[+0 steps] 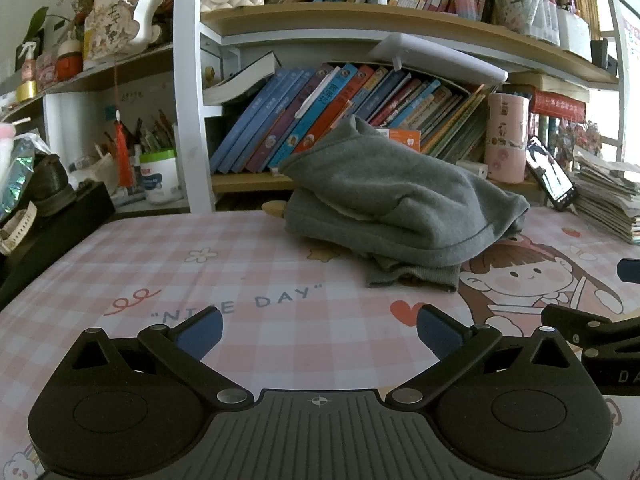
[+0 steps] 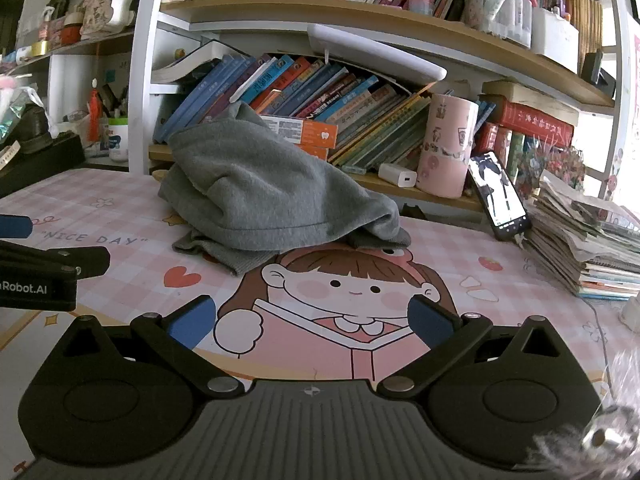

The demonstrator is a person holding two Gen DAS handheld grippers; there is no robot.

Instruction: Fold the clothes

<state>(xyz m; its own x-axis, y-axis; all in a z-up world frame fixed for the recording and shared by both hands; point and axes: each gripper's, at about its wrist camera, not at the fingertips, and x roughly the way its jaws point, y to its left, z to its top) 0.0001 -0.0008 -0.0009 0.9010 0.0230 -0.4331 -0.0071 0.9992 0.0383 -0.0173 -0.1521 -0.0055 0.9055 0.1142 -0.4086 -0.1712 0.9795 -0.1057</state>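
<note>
A grey garment lies bunched in a loose heap at the far side of the pink checked desk mat, leaning up against the bookshelf. The right wrist view shows the same grey garment left of centre, its ribbed hem hanging toward me. My left gripper is open, well short of the cloth, nothing between its blue pads. My right gripper is open too, over the cartoon girl print, empty. Each gripper shows at the edge of the other's view.
A bookshelf full of leaning books stands right behind the garment. A pink canister, a propped phone and a stack of papers sit at the right. Dark boxes and clutter crowd the left edge.
</note>
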